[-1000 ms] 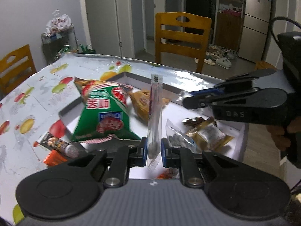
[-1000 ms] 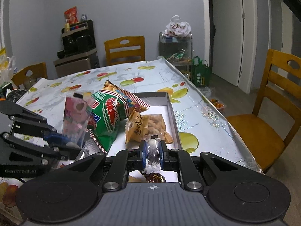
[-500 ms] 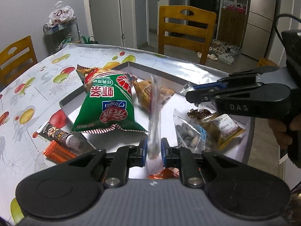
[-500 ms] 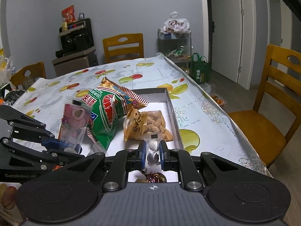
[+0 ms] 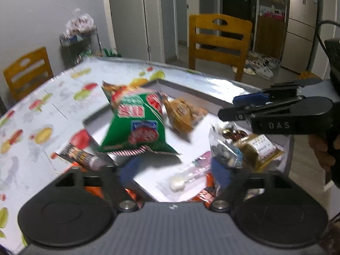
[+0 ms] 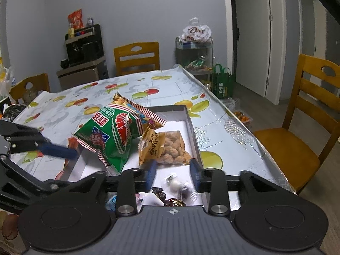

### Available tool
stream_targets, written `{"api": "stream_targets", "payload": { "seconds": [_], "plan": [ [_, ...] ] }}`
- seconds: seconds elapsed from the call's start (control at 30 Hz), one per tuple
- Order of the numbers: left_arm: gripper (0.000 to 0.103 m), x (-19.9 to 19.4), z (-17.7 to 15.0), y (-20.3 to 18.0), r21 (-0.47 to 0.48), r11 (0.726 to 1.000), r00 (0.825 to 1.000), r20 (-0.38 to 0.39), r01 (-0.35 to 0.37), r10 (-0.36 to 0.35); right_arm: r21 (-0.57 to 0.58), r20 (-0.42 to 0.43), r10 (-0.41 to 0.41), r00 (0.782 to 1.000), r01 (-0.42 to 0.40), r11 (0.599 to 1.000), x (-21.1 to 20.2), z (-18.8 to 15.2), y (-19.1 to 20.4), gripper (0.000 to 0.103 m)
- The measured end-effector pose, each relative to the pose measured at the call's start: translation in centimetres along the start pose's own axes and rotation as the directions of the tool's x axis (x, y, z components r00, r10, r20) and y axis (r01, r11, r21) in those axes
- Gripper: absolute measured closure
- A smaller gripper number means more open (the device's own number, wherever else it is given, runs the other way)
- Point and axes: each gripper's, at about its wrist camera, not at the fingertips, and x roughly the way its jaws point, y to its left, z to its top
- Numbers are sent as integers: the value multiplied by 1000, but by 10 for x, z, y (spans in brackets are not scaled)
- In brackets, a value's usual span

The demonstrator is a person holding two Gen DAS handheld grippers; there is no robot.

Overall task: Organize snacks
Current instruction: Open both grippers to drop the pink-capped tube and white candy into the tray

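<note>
The grey tray [image 5: 187, 87] holds a green chip bag [image 5: 136, 125], an orange nut bag [image 5: 184, 114], a seed packet [image 5: 225, 153] and a gold packet [image 5: 259, 148]. My left gripper [image 5: 173, 170] hangs over the tray's near end, jaws opening. A clear packet of pink candy [image 5: 191, 172] lies loose on the tray floor between its fingers. My right gripper [image 6: 172, 171] is opening too. A small clear-wrapped candy [image 6: 176, 182], blurred, sits free below its pads, beside brown foil candies [image 6: 170, 197]. The green chip bag [image 6: 114, 133] and nut bag [image 6: 163, 146] lie ahead of it.
A dark stick snack [image 5: 80, 155] and orange packets [image 5: 93, 189] lie on the fruit-print tablecloth [image 5: 42, 116] left of the tray. Wooden chairs [image 6: 308, 127] stand around the table. The table edge [image 6: 255, 140] runs close to the tray's right wall [image 6: 191, 131].
Both grippers have opened. The left one let go of the clear pink candy packet, which fell flat into the tray. The right one released its small wrapped candy.
</note>
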Motion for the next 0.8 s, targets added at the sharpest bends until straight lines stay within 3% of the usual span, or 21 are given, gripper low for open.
{"api": "stream_targets", "payload": {
  "seconds": [0.1, 0.23, 0.33, 0.67, 0.8],
  "plan": [
    [16, -11, -2, 8, -16, 1000, 1000, 26, -17, 17, -9, 8, -3, 1000, 3, 1000, -3, 2, 3, 49],
    [15, -23, -8, 26, -60, 996, 997, 35, -60, 62, -8, 28, -3, 1000, 3, 1000, -8, 5, 7, 25],
    [12, -35, -17, 44, -97, 990, 994, 38, -103, 107, -5, 44, -6, 999, 6, 1000, -12, 7, 11, 17],
    [11, -60, -46, 99, -219, 941, 964, 15, -258, 267, -62, 27, 22, 999, -21, 998, -10, 14, 44, 13],
    [11, -64, -52, 113, -228, 931, 954, 22, -285, 298, -89, 19, 28, 999, -26, 996, -12, 16, 62, 13]
  ]
}}
